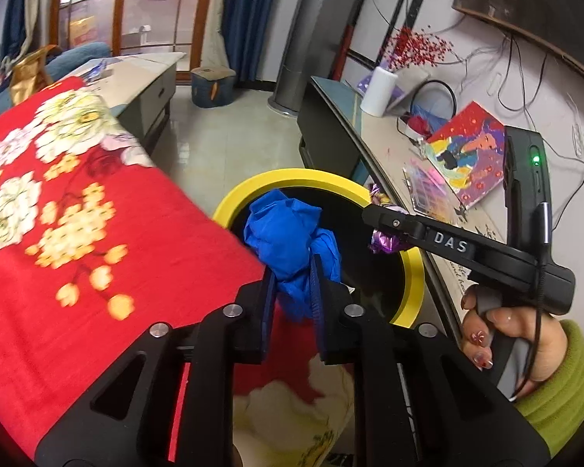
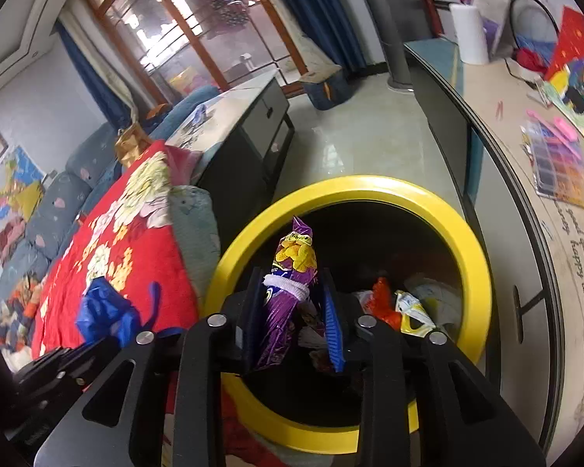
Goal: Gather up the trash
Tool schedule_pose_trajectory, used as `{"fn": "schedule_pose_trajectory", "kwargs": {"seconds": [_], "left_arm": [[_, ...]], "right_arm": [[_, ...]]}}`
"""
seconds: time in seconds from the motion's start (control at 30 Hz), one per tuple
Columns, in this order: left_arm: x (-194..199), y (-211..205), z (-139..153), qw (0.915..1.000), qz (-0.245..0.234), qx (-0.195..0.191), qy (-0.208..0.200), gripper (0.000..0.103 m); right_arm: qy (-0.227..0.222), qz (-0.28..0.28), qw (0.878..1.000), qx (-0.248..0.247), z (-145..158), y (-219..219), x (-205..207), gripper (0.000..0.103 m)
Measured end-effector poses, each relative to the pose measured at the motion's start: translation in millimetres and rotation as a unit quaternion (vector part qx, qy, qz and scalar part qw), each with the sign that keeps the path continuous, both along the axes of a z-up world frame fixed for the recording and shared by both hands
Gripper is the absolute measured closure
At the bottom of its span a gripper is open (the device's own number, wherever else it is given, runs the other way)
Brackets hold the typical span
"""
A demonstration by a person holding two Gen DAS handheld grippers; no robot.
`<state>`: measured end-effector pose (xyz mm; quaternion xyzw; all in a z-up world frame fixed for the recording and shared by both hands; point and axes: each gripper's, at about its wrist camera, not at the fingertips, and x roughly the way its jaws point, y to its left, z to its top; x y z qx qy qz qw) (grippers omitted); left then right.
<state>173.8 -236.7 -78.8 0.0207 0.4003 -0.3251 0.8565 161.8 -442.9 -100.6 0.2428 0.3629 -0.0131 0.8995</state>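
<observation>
The bottom of the yellow-rimmed bin is mostly dark; from the right wrist view only a few scraps show inside it, an orange wrapper and a yellow-white packet against the far wall, with the rest too shadowed to name. The left gripper has a crumpled blue plastic bag between its narrowly parted fingers, the pads touching the plastic on both sides, and the bag bulges out over the near rim of the bin. The lower part of the bag is hidden behind the fingers. The right gripper stands a little wider, with a purple snack bag, bound by a white band, upright between its pads above the bin's mouth; whether the right pad presses on it is hard to tell. Only the left wrist view shows the hand in a green sleeve on the right gripper's handle. The bin sits squeezed between the red floral blanket and the long side table, with open tiled floor beyond it.
</observation>
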Motion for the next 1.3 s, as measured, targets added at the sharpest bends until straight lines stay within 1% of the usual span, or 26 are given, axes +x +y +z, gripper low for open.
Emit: {"fn": "schedule_pose_trajectory", "kwargs": {"seconds": [0.07, 0.1, 0.13, 0.2, 0.27, 0.3, 0.33, 0.37, 0.43, 0.47, 0.5, 0.53, 0.57, 0.7, 0.83, 0.93, 1.0, 1.1, 1.17, 1.3], "left_arm": [[1.7, -4.3, -0.8, 1.0, -0.004, 0.0, -0.008, 0.076], [1.8, -5.4, -1.0, 0.9999, -0.002, 0.002, -0.013, 0.063], [2.0, -3.8, -1.2, 0.9999, 0.002, 0.001, -0.014, 0.054], [0.5, 1.6, -1.0, 0.9999, 0.008, -0.005, -0.012, 0.051], [-3.3, 11.2, 1.0, 0.9997, 0.019, -0.01, -0.015, 0.041], [-6.5, 18.4, 2.7, 0.9994, 0.024, -0.017, -0.018, 0.032], [-9.2, 23.2, 4.4, 0.9992, 0.029, -0.02, -0.021, 0.027], [-12.0, 28.5, 6.5, 0.9988, 0.034, -0.024, -0.025, 0.025], [-18.1, 38.7, 10.9, 0.9981, 0.045, -0.026, -0.034, 0.017], [-22.2, 46.1, 13.7, 0.9974, 0.054, -0.028, -0.039, 0.014], [-25.5, 50.5, 16.1, 0.9968, 0.06, -0.032, -0.042, 0.011], [-28.8, 55.5, 17.7, 0.9963, 0.064, -0.035, -0.045, 0.011], [-32.3, 61.2, 19.4, 0.9958, 0.069, -0.038, -0.047, 0.011], [-49.9, 80.3, 25.5, 0.9928, 0.093, -0.031, -0.069, 0.011], [-67.2, 96.9, 28.2, 0.9885, 0.118, -0.026, -0.09, 0.011], [-80.5, 112.0, 29.3, 0.9848, 0.134, -0.025, -0.108, 0.011], [-90.6, 120.1, 30.4, 0.9812, 0.145, -0.016, -0.127, 0.011], [-99.7, 130.7, 32.8, 0.9776, 0.155, -0.012, -0.142, 0.011], [-102.3, 134.0, 35.9, 0.976, 0.16, -0.015, -0.147, 0.011], [-108.6, 144.0, 42.4, 0.9727, 0.167, -0.026, -0.159, 0.011]], "right_arm": [[0.001, -0.005, 1.0, 0.002, -1.4, -6.9, -3.7, 0.06], [0.001, -0.008, 1.0, 0.001, -1.7, -10.2, -5.9, 0.055], [0.0, -0.011, 1.0, -0.002, -1.7, -11.9, -8.7, 0.052], [0.003, -0.02, 1.0, -0.007, -1.0, -13.9, -14.9, 0.05], [-0.004, -0.025, 0.999, -0.019, 3.6, -13.9, -21.0, 0.045], [-0.01, -0.027, 0.999, -0.034, 7.5, -10.4, -26.7, 0.041], [-0.014, -0.029, 0.998, -0.045, 10.1, -7.6, -30.2, 0.034], [-0.02, -0.032, 0.998, -0.056, 13.1, -4.0, -34.9, 0.031], [-0.038, -0.032, 0.996, -0.077, 20.5, 4.4, -46.1, 0.025], [-0.047, -0.03, 0.994, -0.091, 24.7, 11.2, -52.7, 0.023], [-0.052, -0.03, 0.993, -0.101, 27.2, 15.4, -56.0, 0.019], [-0.059, -0.029, 0.992, -0.108, 30.1, 19.9, -60.1, 0.016], [-0.068, -0.026, 0.991, -0.113, 32.9, 24.1, -64.4, 0.015], [-0.106, -0.024, 0.985, -0.132, 46.2, 47.0, -82.1, 0.007], [-0.15, -0.026, 0.977, -0.148, 54.8, 68.2, -98.8, 0.007], [-0.171, -0.027, 0.973, -0.15, 57.8, 80.8, -107.8, 0.007], [-0.184, -0.028, 0.971, -0.149, 58.8, 88.4, -114.5, 0.007], [-0.203, -0.025, 0.967, -0.154, 60.7, 99.5, -122.3, 0.007], [-0.22, -0.026, 0.962, -0.161, 63.4, 107.1, -128.5, 0.007], [-0.24, -0.023, 0.955, -0.172, 67.3, 117.3, -136.8, 0.007]]}}
